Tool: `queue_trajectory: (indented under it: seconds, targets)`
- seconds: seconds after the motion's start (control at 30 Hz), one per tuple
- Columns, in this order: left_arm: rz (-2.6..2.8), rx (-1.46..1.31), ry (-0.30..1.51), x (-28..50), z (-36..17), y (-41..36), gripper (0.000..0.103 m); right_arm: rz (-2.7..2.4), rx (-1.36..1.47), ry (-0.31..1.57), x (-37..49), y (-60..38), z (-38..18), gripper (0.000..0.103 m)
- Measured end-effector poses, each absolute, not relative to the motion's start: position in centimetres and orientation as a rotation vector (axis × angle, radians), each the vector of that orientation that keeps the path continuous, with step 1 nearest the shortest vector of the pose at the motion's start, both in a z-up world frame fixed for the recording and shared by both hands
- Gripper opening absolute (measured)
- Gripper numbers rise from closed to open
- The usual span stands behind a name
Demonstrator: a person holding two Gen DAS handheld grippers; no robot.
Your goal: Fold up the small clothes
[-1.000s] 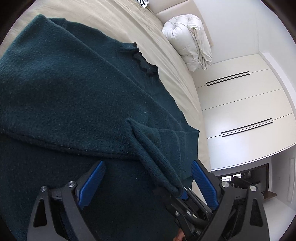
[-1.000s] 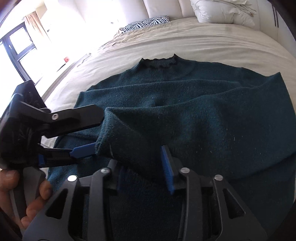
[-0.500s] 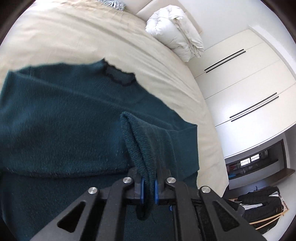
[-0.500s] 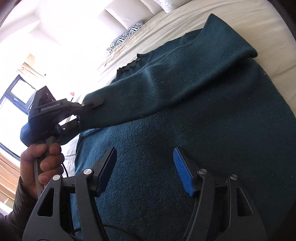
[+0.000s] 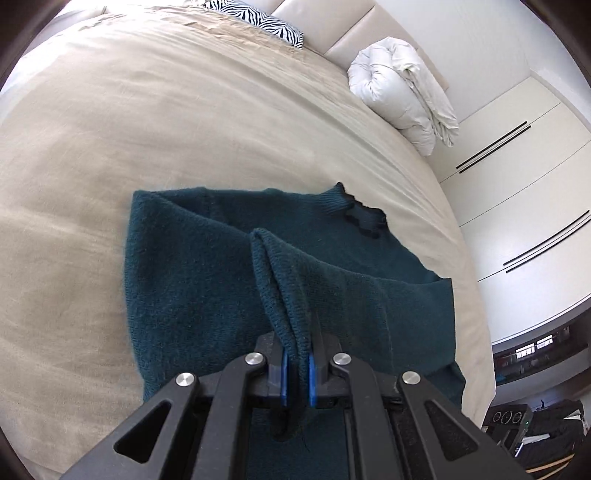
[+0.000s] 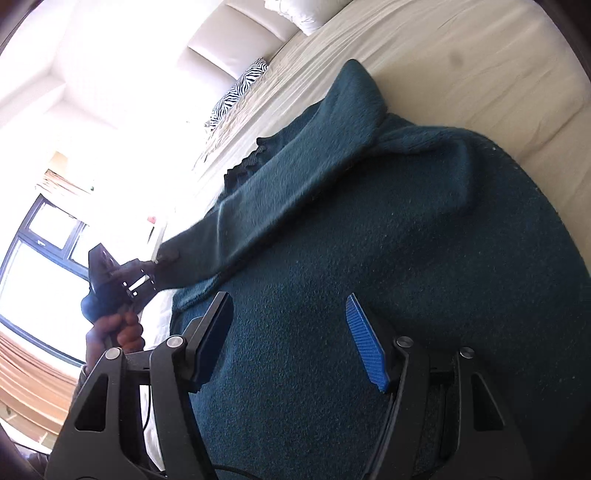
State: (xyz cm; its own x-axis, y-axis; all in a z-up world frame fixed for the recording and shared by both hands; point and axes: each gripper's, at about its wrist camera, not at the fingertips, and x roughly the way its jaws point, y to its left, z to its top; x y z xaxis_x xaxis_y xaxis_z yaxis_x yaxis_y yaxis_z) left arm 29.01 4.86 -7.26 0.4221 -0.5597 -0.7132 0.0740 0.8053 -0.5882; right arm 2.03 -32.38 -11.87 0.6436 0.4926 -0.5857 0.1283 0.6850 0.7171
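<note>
Left wrist view is showing the left gripper (image 5: 295, 369) pinching a ribbed sleeve cuff (image 5: 284, 295) of the dark teal sweater (image 5: 192, 280) between its 2 blue pads (image 5: 283, 376), with the jaws nearly together and only the knit between them. The cuff is rising in a narrow fold from the pads toward the middle of the garment. The sweater is lying on the beige bed sheet (image 5: 147, 122), its dark frilled collar (image 5: 364, 218) pointing toward the headboard side. A white folded duvet (image 5: 402, 92) is sitting near the far edge of the bed, and a zebra-print pillow (image 5: 255, 18) is lying at the top. White wardrobe doors (image 5: 524, 177) are standing beyond the bed on the right.

Right wrist view is showing the right gripper (image 6: 291, 343) hovering over the sweater body (image 6: 369, 295) with its fingers spread wide apart and gripping nothing; 1 blue pad (image 6: 365, 343) is facing inward. To the left, the other gripper (image 6: 125, 273), held in the person's hand (image 6: 114, 332), is holding the sleeve end (image 6: 173, 266) stretched out from the garment. A bright window (image 6: 40, 266) is glaring behind that hand.
</note>
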Motion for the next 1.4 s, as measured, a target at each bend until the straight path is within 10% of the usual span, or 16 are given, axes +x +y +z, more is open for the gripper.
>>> queue_trajectory:
  seconds: [1.4]
  targets:
    - [-0.464,-0.411,1.028,30.2,-8.7,1.9,0.015,0.211,1.117,0.629,6.3,-46.7,-7.0,0.065]
